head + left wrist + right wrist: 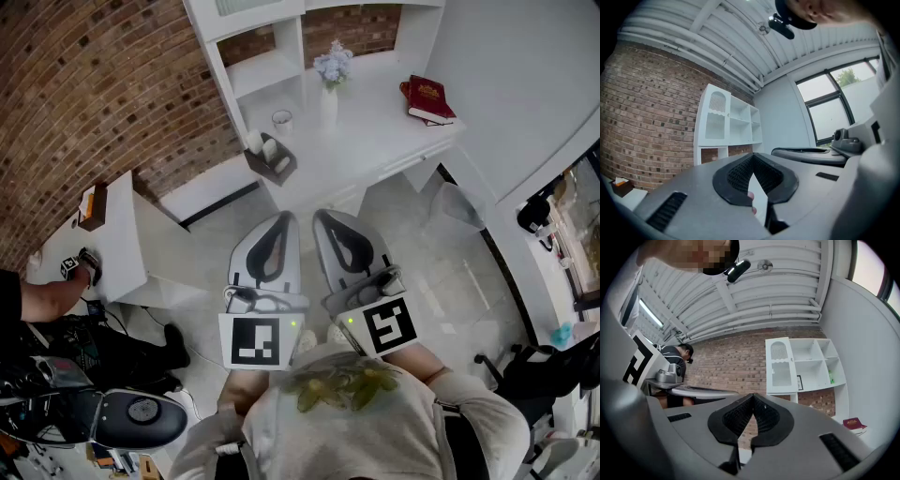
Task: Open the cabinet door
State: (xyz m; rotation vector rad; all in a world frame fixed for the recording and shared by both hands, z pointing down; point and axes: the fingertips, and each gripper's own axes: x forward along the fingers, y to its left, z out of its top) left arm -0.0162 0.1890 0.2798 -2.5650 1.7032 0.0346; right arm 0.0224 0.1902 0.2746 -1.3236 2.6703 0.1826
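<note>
Nothing of the job is done yet. The cabinet door (780, 364), a white panel with an arched slatted top, looks flush and closed at the upper left of the shelf unit (267, 70), and neither gripper is on it. My left gripper (286, 218) and right gripper (323, 216) sit side by side in the lower centre of the head view, close to my body, each with its jaws pressed together on nothing. The door lies well apart from both. It shows left of centre above the jaws in the left gripper view, and just right of centre in the right gripper view. The approach, the grip and the pull are all left to do.
</note>
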